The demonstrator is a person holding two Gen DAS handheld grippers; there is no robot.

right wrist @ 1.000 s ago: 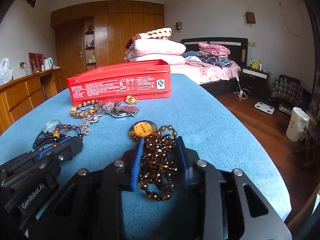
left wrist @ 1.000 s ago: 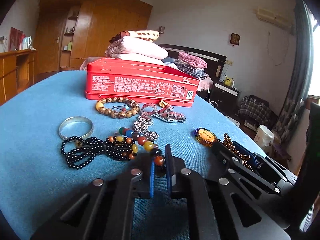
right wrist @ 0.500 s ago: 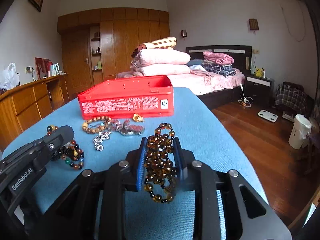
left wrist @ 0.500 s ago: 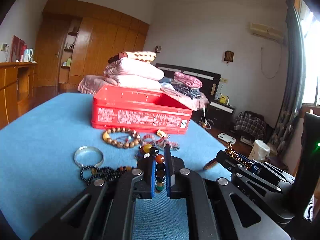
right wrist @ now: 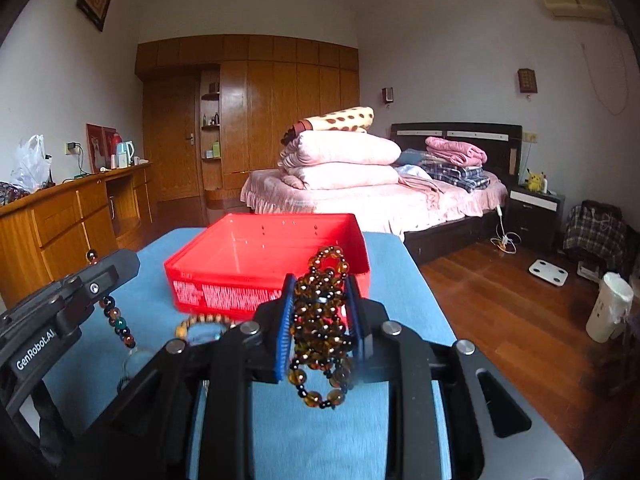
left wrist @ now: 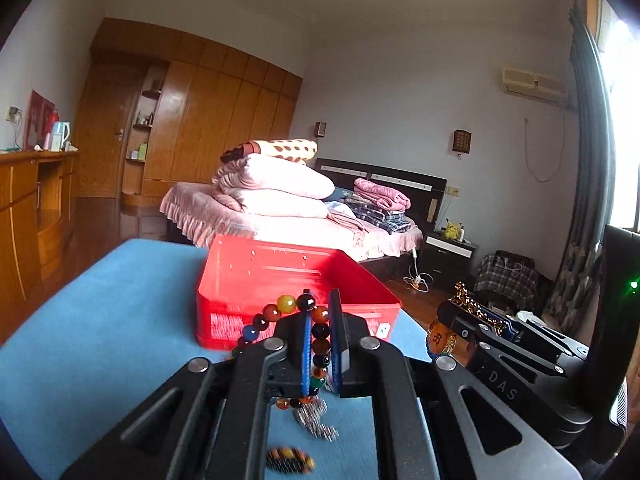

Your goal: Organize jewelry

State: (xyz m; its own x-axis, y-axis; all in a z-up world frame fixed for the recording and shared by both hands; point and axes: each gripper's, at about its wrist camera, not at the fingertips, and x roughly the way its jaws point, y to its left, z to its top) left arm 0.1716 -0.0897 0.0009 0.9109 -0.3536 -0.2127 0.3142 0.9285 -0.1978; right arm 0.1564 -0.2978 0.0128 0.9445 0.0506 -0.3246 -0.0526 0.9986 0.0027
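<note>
My left gripper (left wrist: 320, 310) is shut on a multicoloured bead bracelet (left wrist: 316, 344) and holds it above the blue table, just short of the open red tin box (left wrist: 280, 276). My right gripper (right wrist: 320, 292) is shut on an amber bead necklace (right wrist: 320, 320) with a round orange pendant (left wrist: 440, 340), also lifted in front of the red tin box (right wrist: 260, 252). Each gripper shows in the other's view: the right one (left wrist: 472, 312) at the right, the left one (right wrist: 116, 264) at the left with its bracelet (right wrist: 118, 320) hanging.
On the blue table (right wrist: 400, 280) lie a wooden bead bracelet (right wrist: 204, 322), a silver chain (left wrist: 316, 420) and another bead piece (left wrist: 290, 458), below the grippers. A bed with folded bedding (right wrist: 360, 176) stands behind the table, wooden cabinets (right wrist: 60, 224) to the left.
Both grippers have risen off the table with their jewelry and moved toward the red box, whose open inside now shows. The other pieces have dropped low in view.
</note>
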